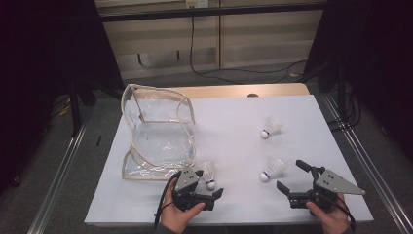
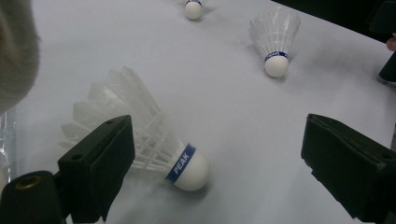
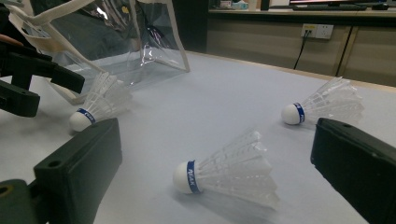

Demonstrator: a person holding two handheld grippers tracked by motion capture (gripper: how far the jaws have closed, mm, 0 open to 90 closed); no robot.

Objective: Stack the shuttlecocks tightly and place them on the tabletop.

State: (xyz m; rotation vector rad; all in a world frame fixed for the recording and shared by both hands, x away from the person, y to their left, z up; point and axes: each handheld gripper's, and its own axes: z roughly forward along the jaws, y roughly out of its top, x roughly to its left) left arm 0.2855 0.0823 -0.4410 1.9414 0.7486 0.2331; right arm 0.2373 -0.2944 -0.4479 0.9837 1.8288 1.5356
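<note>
**Both grippers open over loose shuttlecocks, nothing grasped**

Left gripper: held in the person's left hand at the near edge of the table, jaws spread wide. In the left gripper view the near shuttlecock lies on its side between the two black jaws, hard up against the left one; can't tell if the feathers touch the pad. Cork with a blue "PEAK" band points toward the camera and slightly right, feathers fan back up-left. Right jaw is well apart from it. No grip on it.

Right gripper: held in the right hand at the near right of the table, jaws released and wide. The right gripper view looks between them at the middle shuttlecock, lying on its side, cork to the left of that view, feathers to the right. It lies ahead of the jaws, touching neither.

Far shuttlecock: on its side farther up the right half of the table, apart from both grippers.

Clear bag: transparent pouch with pale trim, standing open on the left half of the table. The near shuttlecock lies just beside its near right corner, outside it. All three shuttlecocks are on the white tabletop, outside the bag.
</note>
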